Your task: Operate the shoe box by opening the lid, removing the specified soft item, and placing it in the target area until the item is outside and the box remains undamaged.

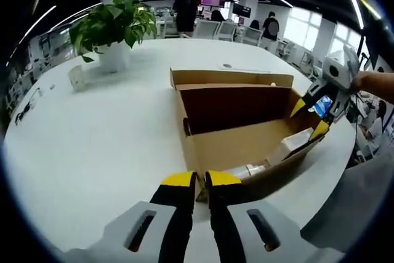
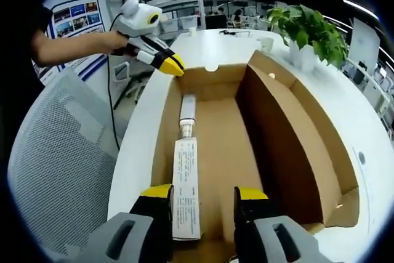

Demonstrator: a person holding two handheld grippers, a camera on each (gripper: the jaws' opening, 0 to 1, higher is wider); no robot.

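Observation:
The brown shoe box (image 1: 221,146) (image 2: 215,140) lies open on the white table, its lid (image 1: 234,79) (image 2: 320,152) folded back. Inside lie a long white printed carton (image 2: 186,195) (image 1: 289,145) and a white tube (image 2: 188,112) (image 1: 246,170) end to end. My left gripper (image 1: 201,180) (image 2: 175,66) is shut at one end of the box, with a sliver of cardboard rim between its yellow tips. At the opposite end my right gripper (image 2: 202,193) (image 1: 309,119) is open, its jaws straddling the near end of the white carton without closing on it.
A potted plant (image 1: 114,26) (image 2: 308,29) in a white pot stands on the round table (image 1: 92,140) beyond the box, with a small white cup (image 1: 77,78) next to it. A grey mesh chair (image 2: 55,170) sits beside the table edge. People stand at far desks.

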